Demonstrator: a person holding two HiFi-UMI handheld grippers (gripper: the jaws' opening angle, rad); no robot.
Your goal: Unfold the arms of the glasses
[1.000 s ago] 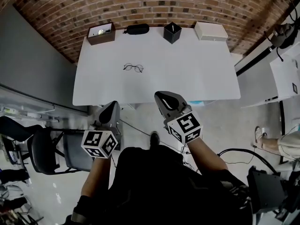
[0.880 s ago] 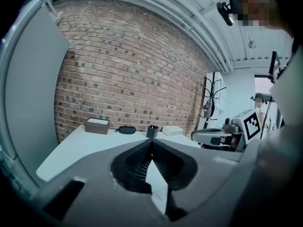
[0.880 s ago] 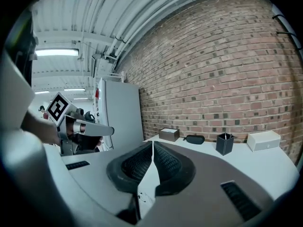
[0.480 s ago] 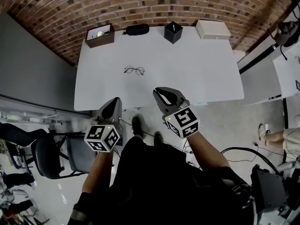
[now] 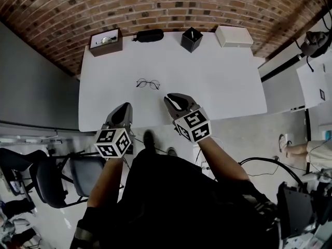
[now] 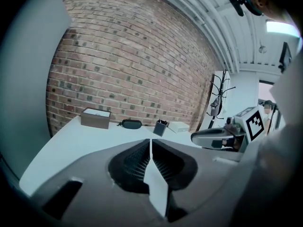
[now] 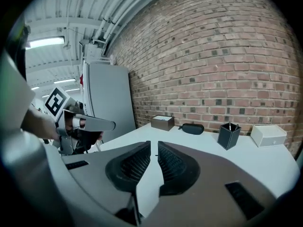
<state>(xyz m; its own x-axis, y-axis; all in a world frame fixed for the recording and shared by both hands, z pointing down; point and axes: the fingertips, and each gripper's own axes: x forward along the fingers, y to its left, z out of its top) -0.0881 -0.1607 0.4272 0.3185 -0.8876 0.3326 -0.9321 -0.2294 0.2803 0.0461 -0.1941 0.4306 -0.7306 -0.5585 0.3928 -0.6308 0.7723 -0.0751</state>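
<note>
A thin wire-framed pair of glasses (image 5: 147, 83) lies on the white table (image 5: 223, 82), left of its middle; whether its arms are folded is too small to tell. My left gripper (image 5: 125, 107) is shut and empty at the table's near edge, below and left of the glasses. My right gripper (image 5: 169, 97) is also shut and empty, over the table just right of and nearer than the glasses. In the left gripper view the jaws (image 6: 150, 143) meet with nothing between them, and the right gripper (image 6: 213, 137) shows at the side. The right gripper view shows its jaws (image 7: 152, 150) closed likewise.
Along the table's far edge by the brick wall stand a brown open box (image 5: 106, 40), a black glasses case (image 5: 148, 35), a black pen holder (image 5: 191, 38) and a white box (image 5: 233, 35). A dark chair (image 5: 52, 175) stands at the left, below the table.
Both grippers have moved forward from in front of the table towards the glasses; the right one now reaches over the tabletop. Both stayed shut.
</note>
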